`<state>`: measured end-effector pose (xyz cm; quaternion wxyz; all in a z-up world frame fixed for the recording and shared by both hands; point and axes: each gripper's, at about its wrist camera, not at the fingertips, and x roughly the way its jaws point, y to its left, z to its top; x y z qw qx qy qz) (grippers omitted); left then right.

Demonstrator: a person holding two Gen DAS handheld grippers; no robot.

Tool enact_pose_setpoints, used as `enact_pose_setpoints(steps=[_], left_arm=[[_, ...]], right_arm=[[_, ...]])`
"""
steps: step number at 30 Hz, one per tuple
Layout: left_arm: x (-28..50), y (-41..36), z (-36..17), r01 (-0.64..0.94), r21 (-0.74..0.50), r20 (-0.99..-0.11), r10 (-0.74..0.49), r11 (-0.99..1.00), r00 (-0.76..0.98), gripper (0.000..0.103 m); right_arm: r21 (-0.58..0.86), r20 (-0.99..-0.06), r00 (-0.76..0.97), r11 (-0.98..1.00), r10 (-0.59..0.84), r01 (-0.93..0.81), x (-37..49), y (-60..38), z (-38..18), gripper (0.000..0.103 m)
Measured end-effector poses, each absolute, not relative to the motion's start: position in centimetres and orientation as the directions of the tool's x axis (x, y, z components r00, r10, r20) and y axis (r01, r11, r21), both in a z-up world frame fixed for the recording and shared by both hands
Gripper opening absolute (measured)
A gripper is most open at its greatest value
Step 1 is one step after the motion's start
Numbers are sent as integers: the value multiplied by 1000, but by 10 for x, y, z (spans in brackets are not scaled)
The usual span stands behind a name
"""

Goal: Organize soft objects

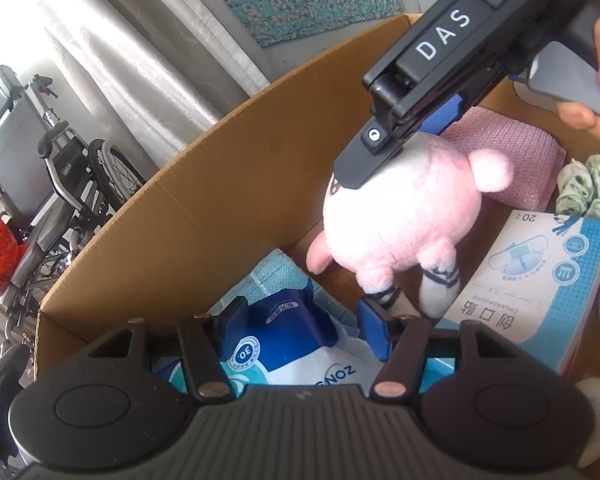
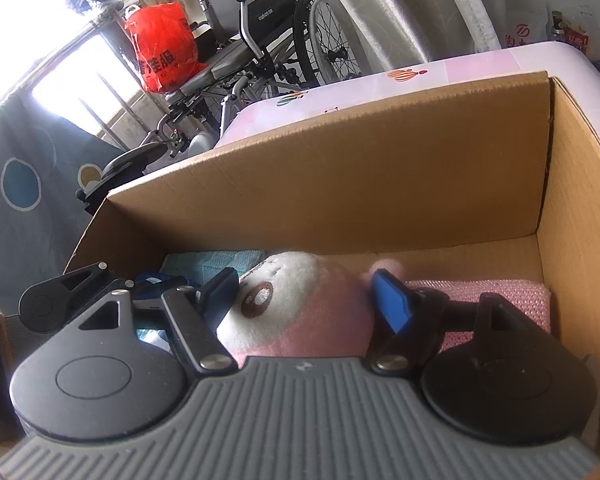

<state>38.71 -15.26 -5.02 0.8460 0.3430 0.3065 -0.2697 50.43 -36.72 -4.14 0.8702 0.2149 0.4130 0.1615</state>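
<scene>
Pink plush held upright inside cardboard box, head clamped between right gripper pads, feet just above the floor. Left gripper half open with nothing gripped, one pad just beside a striped foot. Below: blue tissue pack; beside: plaster carton, pink cloth. Best lowered gently into the bare gap beside the wall, feet settled before release, left jaws kept clear of the legs.
</scene>
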Motion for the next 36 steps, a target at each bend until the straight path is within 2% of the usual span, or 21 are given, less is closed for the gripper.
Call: enact_pose_setpoints(steps=[13,20,23,30,33,36], left_arm=[[397,-147,-50,621,373,-721,-206,689,662,58],[398,-141,-46,575,353,-724,-174,738,668,58],[401,-139,-45,537,382,-718,-124,752,685,58],[402,-137,-44,522,382,-720,-109,762,686,59],[396,-138,-39,573,345,-720,-182,744,670,58],[382,-144,-33,656,294,-695,-316,695,646,58]], right_arm=[[562,-646,580,823,496,-79,508,-368,-48,75],[556,-651,578,828,491,-76,510,-368,-50,79],[556,-653,577,828,491,-76,511,-368,-51,80],[557,-652,576,827,493,-76,511,-370,-52,80],[557,-653,575,827,493,-76,511,-371,-52,80],[556,-653,575,827,493,-78,512,-370,-52,80]])
